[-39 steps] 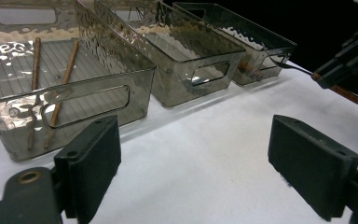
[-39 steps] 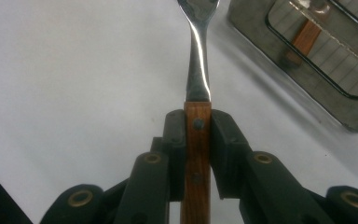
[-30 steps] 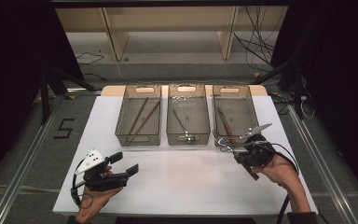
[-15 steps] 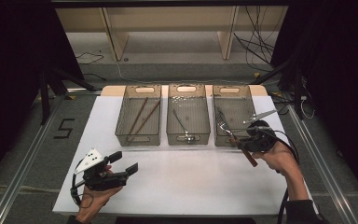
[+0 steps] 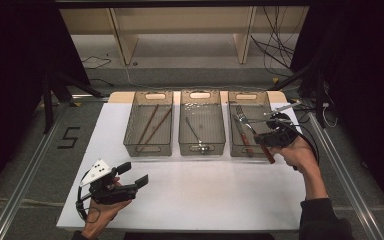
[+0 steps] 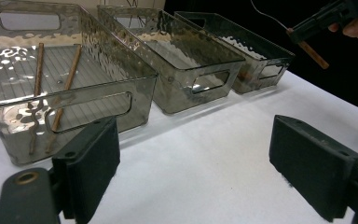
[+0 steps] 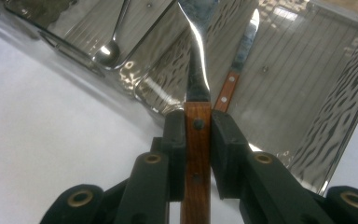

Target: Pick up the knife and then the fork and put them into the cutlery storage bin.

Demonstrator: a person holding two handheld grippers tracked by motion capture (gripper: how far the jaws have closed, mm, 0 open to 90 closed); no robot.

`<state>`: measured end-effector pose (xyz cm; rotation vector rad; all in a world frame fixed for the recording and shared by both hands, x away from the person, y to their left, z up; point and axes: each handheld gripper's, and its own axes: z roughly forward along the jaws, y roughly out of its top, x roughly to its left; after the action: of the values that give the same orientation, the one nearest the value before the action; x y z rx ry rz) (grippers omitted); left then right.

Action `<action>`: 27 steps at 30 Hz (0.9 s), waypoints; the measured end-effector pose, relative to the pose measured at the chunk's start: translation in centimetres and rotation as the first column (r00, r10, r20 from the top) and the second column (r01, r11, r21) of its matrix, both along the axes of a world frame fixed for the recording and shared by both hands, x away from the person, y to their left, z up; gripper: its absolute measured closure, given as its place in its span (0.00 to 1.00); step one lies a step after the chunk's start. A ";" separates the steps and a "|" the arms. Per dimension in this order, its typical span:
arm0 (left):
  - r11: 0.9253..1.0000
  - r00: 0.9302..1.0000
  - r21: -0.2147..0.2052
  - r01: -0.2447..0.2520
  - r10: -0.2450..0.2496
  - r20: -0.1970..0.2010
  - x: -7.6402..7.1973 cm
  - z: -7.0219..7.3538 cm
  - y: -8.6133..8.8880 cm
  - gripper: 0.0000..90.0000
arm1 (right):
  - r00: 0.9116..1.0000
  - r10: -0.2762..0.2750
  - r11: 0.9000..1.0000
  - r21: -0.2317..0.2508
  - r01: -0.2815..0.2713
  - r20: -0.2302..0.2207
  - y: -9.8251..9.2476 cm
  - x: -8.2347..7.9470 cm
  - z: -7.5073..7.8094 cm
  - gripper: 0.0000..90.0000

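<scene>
Fork (image 7: pixel 197 60), wooden-handled, sits clamped in my right gripper (image 7: pixel 198 135) above the rightmost bin (image 5: pixel 267 107); my left gripper (image 6: pixel 196 163) gapes empty over the white desk (image 5: pixel 205 190), dark room around.

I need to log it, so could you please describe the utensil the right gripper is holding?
Find the rightmost bin of three on the white table. Above its front corner, the right gripper clamps a fork: wooden riveted handle, and it alone is lifted, unlike the knife lying inside.
</scene>
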<state>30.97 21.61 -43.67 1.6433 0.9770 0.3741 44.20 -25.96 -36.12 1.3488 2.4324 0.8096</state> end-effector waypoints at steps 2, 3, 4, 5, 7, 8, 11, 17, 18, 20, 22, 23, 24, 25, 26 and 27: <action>1.000 1.000 0.000 0.000 0.000 0.000 0.0 0.0 0.0 0.18 | 1.000 -0.006 1.000 0.003 0.006 0.002 0.1 0.3 0.0 0.86; 1.000 1.000 -0.001 0.000 0.000 0.000 0.0 0.0 0.0 0.18 | 1.000 -0.008 1.000 0.004 0.008 0.003 0.1 0.5 0.1 0.86; 1.000 1.000 -0.001 0.001 -0.001 0.000 0.0 0.0 0.0 0.18 | 1.000 -0.011 1.000 0.006 0.011 0.003 0.2 0.7 0.2 0.86; 1.000 1.000 -0.001 0.001 -0.001 0.001 0.0 0.0 0.0 0.18 | 1.000 -0.017 1.000 0.006 0.017 0.007 0.2 0.8 0.2 0.86; 1.000 1.000 0.000 0.003 -0.003 0.000 0.0 0.0 0.0 0.18 | 1.000 -0.021 1.000 0.003 0.020 0.010 0.3 1.0 0.4 0.86; 1.000 1.000 0.001 0.004 -0.004 0.000 0.0 0.0 0.0 0.18 | 1.000 -0.023 1.000 0.002 0.023 0.016 0.3 1.1 0.5 0.86; 1.000 1.000 0.001 0.005 -0.005 0.000 0.0 0.0 0.0 0.18 | 0.999 -0.030 1.000 0.008 0.029 0.021 0.4 1.5 0.7 0.86; 1.000 1.000 -0.001 0.005 -0.005 0.000 0.0 0.0 0.0 0.18 | 0.999 -0.042 0.999 0.010 0.042 0.020 0.6 2.4 1.1 0.86; 1.000 1.000 -0.002 0.005 -0.005 0.000 0.0 0.0 0.0 0.18 | 0.999 -0.046 0.999 0.012 0.046 0.021 0.6 2.6 1.1 0.86; 1.000 1.000 -0.003 0.005 -0.005 -0.001 0.0 0.0 -0.1 0.18 | 0.999 -0.049 0.999 0.010 0.048 0.019 0.6 2.9 1.1 0.86; 1.000 1.000 -0.003 0.006 -0.006 -0.001 0.0 0.0 -0.1 0.18 | 0.998 -0.055 0.998 0.011 0.054 0.018 0.6 3.2 1.2 0.86; 1.000 1.000 -0.002 0.006 -0.006 -0.001 0.1 0.0 -0.1 0.18 | 0.998 -0.058 0.998 0.012 0.058 0.019 0.6 3.3 1.2 0.86; 1.000 1.000 -0.001 0.006 -0.006 -0.002 0.1 0.0 -0.1 0.18 | 0.998 -0.058 0.998 0.012 0.058 0.022 0.6 3.5 1.2 0.86; 1.000 1.000 -0.001 0.006 -0.006 -0.001 0.1 0.0 -0.1 0.18 | 0.998 -0.063 0.998 0.014 0.063 0.021 0.7 3.6 1.2 0.86; 1.000 1.000 -0.002 0.006 -0.006 -0.001 0.1 0.0 -0.1 0.18 | 0.998 -0.065 0.998 0.016 0.065 0.021 0.7 3.8 1.3 0.86; 1.000 1.000 -0.001 0.007 -0.007 -0.001 0.1 0.0 -0.1 0.18 | 0.998 -0.066 0.998 0.018 0.065 0.019 0.7 3.9 1.3 0.86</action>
<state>31.04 21.51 -43.67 1.6455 0.9721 0.3682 48.11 -25.28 -34.79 1.4119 2.3584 0.8259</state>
